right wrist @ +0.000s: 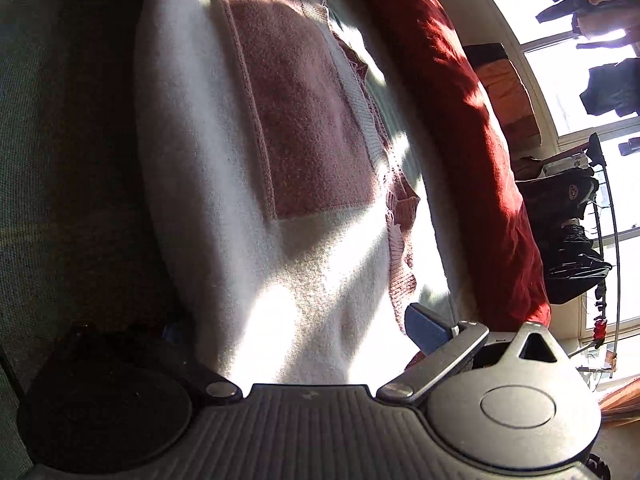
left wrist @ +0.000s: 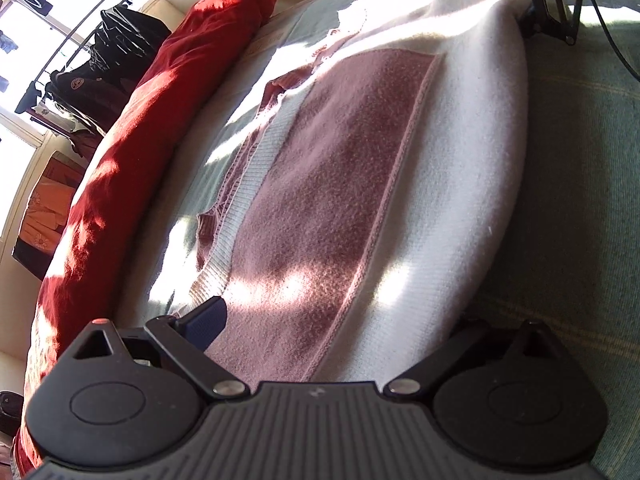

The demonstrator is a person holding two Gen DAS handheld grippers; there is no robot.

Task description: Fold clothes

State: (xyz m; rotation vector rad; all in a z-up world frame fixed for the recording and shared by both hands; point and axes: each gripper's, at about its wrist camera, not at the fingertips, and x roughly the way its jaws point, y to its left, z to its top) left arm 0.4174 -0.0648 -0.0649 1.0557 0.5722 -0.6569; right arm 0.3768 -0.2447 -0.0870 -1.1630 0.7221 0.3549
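While folding: white-and-pink sweater (left wrist: 400, 184) on the bed (left wrist: 580, 200).
Left gripper (left wrist: 332, 320): spread wide.
Right gripper (right wrist: 304, 328): spread wide.
Risk: fold edge slipping from wide jaws.

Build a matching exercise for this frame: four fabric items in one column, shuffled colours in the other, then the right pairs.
Items:
1. sweater body
2. fleecy patch on the sweater
3. long bolster cushion
4. bed cover

Colours:
A. muted green
B. dusty pink
C. deep red
D. white

Pairs: 1-D, 2-B, 3-C, 4-A
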